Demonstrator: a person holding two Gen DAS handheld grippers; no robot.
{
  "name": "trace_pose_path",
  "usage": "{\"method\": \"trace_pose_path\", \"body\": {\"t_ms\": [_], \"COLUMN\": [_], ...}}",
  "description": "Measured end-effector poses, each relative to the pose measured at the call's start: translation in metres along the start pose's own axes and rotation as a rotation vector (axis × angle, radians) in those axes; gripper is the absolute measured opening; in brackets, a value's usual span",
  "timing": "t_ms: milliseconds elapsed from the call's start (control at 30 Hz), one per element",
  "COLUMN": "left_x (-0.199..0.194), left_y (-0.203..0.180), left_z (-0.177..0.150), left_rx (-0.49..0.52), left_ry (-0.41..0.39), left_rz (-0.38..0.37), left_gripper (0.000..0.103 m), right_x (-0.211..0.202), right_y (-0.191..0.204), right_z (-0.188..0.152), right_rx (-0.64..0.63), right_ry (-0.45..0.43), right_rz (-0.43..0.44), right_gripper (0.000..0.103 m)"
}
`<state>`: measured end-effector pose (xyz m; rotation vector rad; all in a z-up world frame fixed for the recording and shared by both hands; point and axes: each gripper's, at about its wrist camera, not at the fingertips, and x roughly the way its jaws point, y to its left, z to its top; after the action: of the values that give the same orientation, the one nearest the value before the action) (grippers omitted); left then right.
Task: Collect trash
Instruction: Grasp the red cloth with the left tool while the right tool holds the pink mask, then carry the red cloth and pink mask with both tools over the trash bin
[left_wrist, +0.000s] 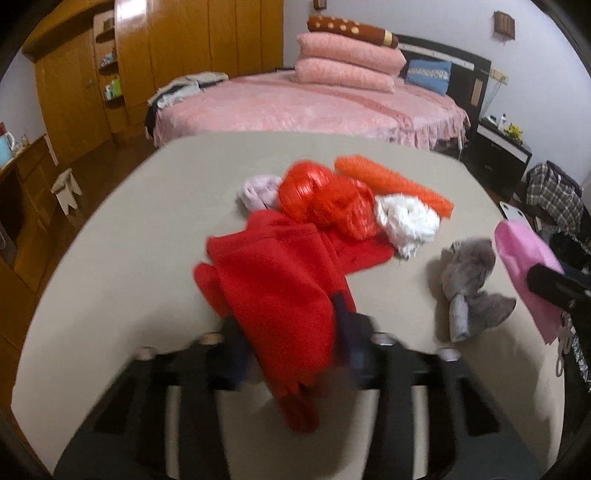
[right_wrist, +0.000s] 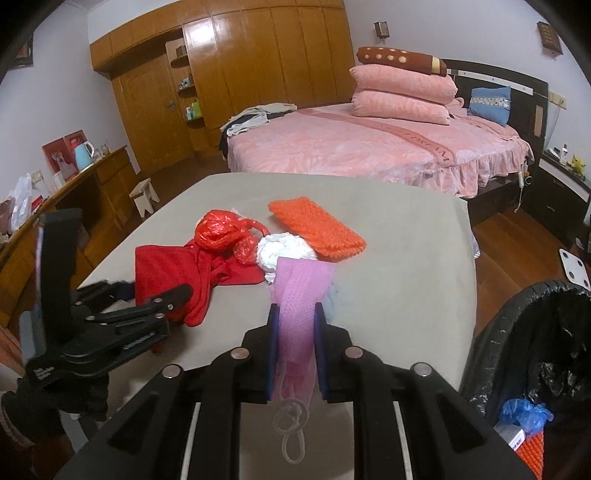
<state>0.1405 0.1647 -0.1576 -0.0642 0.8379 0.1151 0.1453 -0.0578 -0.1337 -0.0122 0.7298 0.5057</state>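
Two pink pillows, one blue cushion, one white stool, one lined bin.

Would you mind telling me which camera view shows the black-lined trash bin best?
The right wrist view: the trash bin fills its lower right corner, with the black liner's rim and some blue and orange trash inside visible. The left wrist view catches only a dark sliver of it at the far right edge, behind the pink mesh bag.

A plain beige table top carries a solid red cloth, a glossy red crumpled plastic bag, a bright orange knobbly foam sheet, a white crumpled wad and a pale grey rag. A pink fine-mesh pouch has a white cord. The black-lined bin holds blue plastic.
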Motion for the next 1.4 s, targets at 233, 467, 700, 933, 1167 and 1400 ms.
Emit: {"method": "trace_pose_path", "body": {"t_ms": [233, 467, 700, 933, 1167, 1400], "left_x": [-0.023, -0.049, -0.044, -0.035, -0.013, -0.017], "left_y": [0.008, 0.026, 0.035, 0.036, 0.037, 0.035], "left_z": [-0.006, -0.013, -0.023, -0.026, -0.019, -0.016], "left_rx": [-0.022, -0.047, -0.052, -0.066, -0.082, -0.089], "left_ry": [-0.051, -0.062, -0.025, -0.008, 0.05, 0.027], "left_rz": [0.007, 0.017, 0.033, 0.048, 0.058, 0.044], "left_gripper": [0.013, 0.013, 0.014, 0.061, 0.065, 0.016], "right_x": [-0.002, -0.001, 0.0, 0.001, -0.003, -0.015], "right_y": [-0.003, -0.007, -0.011, -0.012, -0.014, -0.016], "right_z": [0.0, -0.001, -0.004, -0.007, -0.005, -0.002], "right_rx": [0.006, 0.01, 0.01, 0.008, 0.009, 0.014], "right_ry": [-0.001, 0.003, 0.015, 0.023, 0.014, -0.007], "right_rz": [0.004, 0.007, -0.007, -0.015, -0.027, -0.033], "right_gripper": [0.017, 0.017, 0.017, 0.017, 0.017, 0.017]}}
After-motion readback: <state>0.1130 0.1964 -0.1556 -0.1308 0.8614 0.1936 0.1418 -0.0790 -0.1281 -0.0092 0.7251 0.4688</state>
